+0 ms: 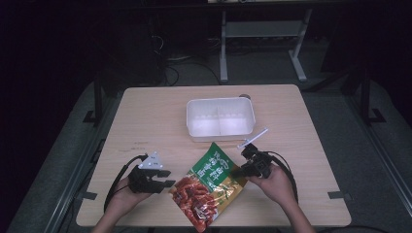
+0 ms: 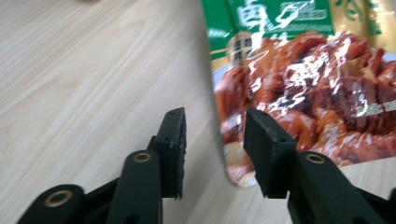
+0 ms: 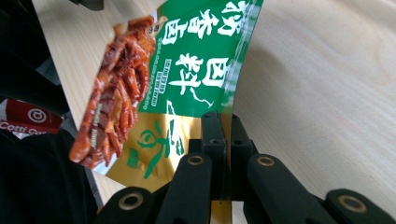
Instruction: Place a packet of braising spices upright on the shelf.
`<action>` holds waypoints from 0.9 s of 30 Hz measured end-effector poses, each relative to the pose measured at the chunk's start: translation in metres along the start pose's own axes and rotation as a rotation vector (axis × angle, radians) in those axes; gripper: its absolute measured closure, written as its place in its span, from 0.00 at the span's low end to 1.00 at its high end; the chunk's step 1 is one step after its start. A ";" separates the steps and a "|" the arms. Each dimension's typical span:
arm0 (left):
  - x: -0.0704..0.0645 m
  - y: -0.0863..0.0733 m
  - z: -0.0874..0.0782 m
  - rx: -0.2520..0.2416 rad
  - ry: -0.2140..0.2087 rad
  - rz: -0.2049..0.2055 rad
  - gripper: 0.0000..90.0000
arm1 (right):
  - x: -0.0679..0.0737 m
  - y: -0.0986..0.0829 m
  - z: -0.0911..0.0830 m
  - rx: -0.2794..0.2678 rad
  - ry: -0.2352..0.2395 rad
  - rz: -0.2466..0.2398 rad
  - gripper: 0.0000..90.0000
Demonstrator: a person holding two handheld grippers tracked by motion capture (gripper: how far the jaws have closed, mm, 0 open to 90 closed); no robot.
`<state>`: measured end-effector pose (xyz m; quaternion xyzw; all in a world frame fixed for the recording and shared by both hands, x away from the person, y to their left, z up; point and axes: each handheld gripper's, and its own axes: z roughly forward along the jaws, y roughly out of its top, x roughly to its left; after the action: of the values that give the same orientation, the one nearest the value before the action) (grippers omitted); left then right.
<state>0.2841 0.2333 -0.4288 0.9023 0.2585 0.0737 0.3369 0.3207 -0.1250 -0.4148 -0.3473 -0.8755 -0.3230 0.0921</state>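
A green, gold and red snack packet [image 1: 209, 187] printed with a meat picture lies near the table's front edge, between my two grippers. My right gripper [image 1: 239, 171] is shut on the packet's right edge; in the right gripper view the jaws pinch the gold edge of the packet [image 3: 187, 79] at my right gripper [image 3: 223, 122]. My left gripper [image 1: 167, 177] sits open at the packet's left edge. In the left gripper view my left gripper [image 2: 214, 140] has its jaws astride the edge of the packet [image 2: 299, 88], with a gap on each side.
A white rectangular tub [image 1: 220, 117] stands at the middle of the wooden table [image 1: 145, 116]. A white straw-like stick [image 1: 253, 138] lies just right of it. A small round brown thing [image 1: 245, 96] peeks out behind the tub. The floor around is dark.
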 end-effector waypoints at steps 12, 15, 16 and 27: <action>0.010 -0.004 -0.003 -0.013 0.044 -0.044 0.49 | 0.007 0.011 -0.035 -0.049 -0.010 -0.028 1.00; 0.011 -0.005 -0.003 -0.017 0.045 -0.047 0.48 | 0.010 0.015 -0.042 -0.056 -0.011 -0.036 1.00; 0.011 -0.005 -0.003 -0.020 0.046 -0.050 0.48 | 0.011 0.017 -0.044 -0.059 -0.011 -0.040 1.00; 0.014 -0.006 -0.005 -0.025 0.059 -0.065 0.46 | 0.028 0.037 -0.072 -0.084 -0.018 -0.100 1.00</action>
<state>0.2922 0.2475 -0.4300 0.8867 0.2965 0.0923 0.3425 0.3199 -0.1345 -0.3296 -0.3095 -0.8782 -0.3608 0.0535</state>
